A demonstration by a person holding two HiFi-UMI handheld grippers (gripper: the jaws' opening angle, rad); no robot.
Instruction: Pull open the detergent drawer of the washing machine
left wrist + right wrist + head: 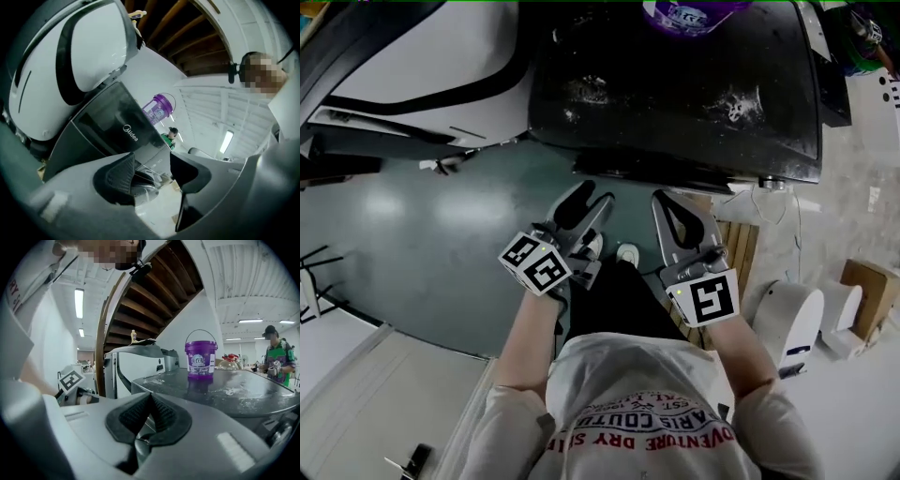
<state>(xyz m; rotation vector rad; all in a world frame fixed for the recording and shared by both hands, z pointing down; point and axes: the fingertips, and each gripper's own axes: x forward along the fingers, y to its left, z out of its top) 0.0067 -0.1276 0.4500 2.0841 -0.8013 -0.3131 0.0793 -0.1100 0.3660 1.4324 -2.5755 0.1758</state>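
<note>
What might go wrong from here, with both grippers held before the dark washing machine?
1. The purple plastic tub stands on the powder-streaked top of the dark washing machine; a sharp pull may shake or shift it.
2. The left gripper is open and empty, the right gripper shut; neither touches the machine, and no drawer handle shows clearly, so the grasp may miss.

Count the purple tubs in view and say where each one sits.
1. The purple tub stands upright on the dark washing machine top, toward its far edge from the person. The head view cuts off there, so more could be hidden.
</note>
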